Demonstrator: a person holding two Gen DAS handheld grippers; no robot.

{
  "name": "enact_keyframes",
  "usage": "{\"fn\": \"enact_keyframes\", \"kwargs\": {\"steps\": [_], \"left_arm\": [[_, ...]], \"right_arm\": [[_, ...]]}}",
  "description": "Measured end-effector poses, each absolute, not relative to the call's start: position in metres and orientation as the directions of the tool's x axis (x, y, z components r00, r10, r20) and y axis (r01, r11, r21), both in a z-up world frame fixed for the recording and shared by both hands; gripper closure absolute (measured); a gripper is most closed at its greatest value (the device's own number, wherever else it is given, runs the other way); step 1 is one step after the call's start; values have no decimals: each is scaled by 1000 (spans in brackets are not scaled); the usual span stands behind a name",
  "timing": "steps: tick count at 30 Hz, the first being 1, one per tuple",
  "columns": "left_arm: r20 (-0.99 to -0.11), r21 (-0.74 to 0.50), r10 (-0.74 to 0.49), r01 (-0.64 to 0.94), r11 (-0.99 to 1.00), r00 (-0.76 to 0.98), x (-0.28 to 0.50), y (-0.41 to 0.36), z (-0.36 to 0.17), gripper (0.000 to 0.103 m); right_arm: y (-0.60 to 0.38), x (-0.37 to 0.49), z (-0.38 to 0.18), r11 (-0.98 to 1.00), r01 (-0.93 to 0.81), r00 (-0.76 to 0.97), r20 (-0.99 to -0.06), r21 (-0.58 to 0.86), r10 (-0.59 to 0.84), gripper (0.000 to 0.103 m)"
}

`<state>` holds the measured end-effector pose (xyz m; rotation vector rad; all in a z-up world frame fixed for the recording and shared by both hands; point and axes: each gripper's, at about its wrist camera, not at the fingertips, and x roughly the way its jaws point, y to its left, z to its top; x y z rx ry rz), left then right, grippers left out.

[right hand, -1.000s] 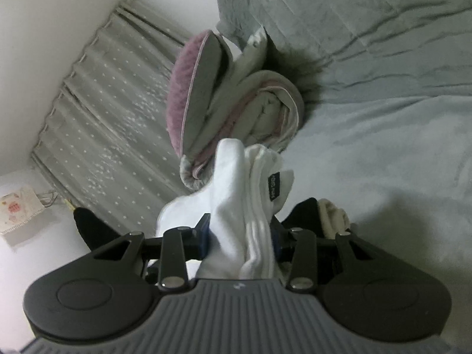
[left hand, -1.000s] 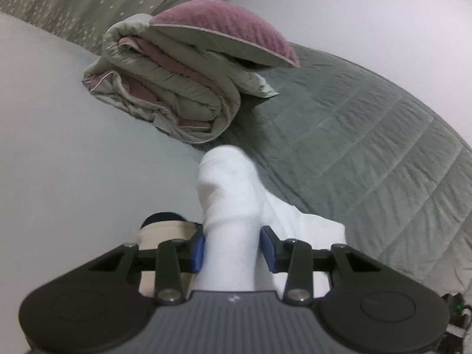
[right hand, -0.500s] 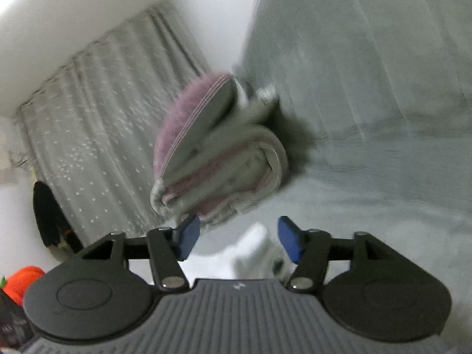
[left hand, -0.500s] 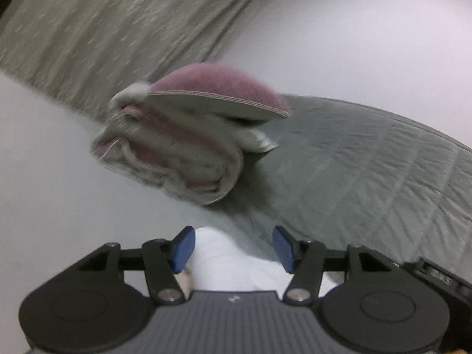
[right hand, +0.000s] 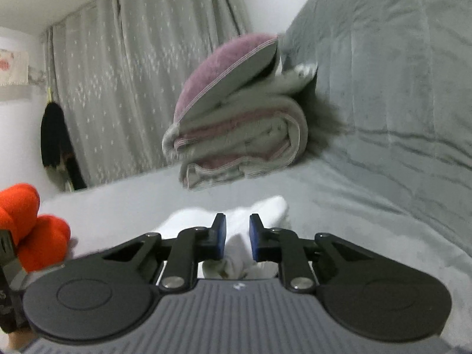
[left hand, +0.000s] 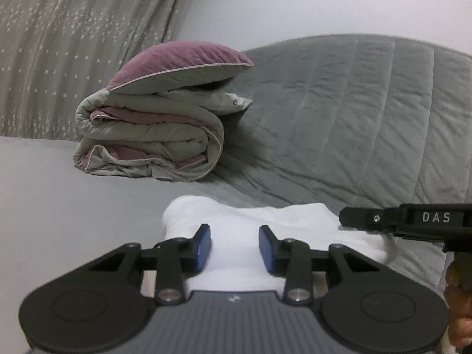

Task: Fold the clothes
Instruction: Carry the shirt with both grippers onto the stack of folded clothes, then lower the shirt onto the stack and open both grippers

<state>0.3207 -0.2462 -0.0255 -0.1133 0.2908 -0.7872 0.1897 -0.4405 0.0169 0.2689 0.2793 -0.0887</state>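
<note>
Both wrists have rolled back level since a second ago, and the white garment [left hand: 236, 236], then lifted upright, now lies on the bed [left hand: 339, 135]. Left gripper [left hand: 235, 243] points nearly level, jaws closing around the cloth, pads apparently apart from it. Right gripper [right hand: 237, 236] is closing, cloth bunched between narrow jaws. At 3 o'clock in the left view, its side reads "DAS".

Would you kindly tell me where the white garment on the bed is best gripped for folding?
Probably by the near edge of the white garment, coming in low from the front: it lies flat on the bed, and its bunched near fold offers thickness for the fingers.
</note>
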Motion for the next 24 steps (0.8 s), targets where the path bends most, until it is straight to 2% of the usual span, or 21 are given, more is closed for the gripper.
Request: {"fn": "enact_keyframes", "kwargs": {"steps": [4, 10, 16, 19, 21, 24], "left_arm": [[-252, -170, -707, 689, 704, 660, 317, -253, -28, 67], [-271, -148, -704, 694, 705, 657, 314, -255, -28, 67], [-261, -149, -696, 684, 714, 669, 310, -255, -26, 67], [-257, -160, -696, 681, 715, 670, 309, -253, -24, 65], [-259, -172, -696, 677, 715, 669, 309, -253, -21, 60], [-271, -184, -698, 676, 714, 663, 308, -254, -14, 51]], "right_arm": [[-448, 197, 6, 949, 151, 923, -383, 277, -35, 88], [-440, 192, 4, 957, 168, 900, -433, 238, -50, 89], [-440, 188, 5, 957, 172, 908, -415, 234, -61, 89], [-435, 185, 12, 959, 176, 916, -393, 220, -78, 85], [-431, 183, 17, 960, 179, 921, -380, 215, -86, 80], [-427, 181, 23, 962, 180, 926, -366, 204, -96, 80]]}}
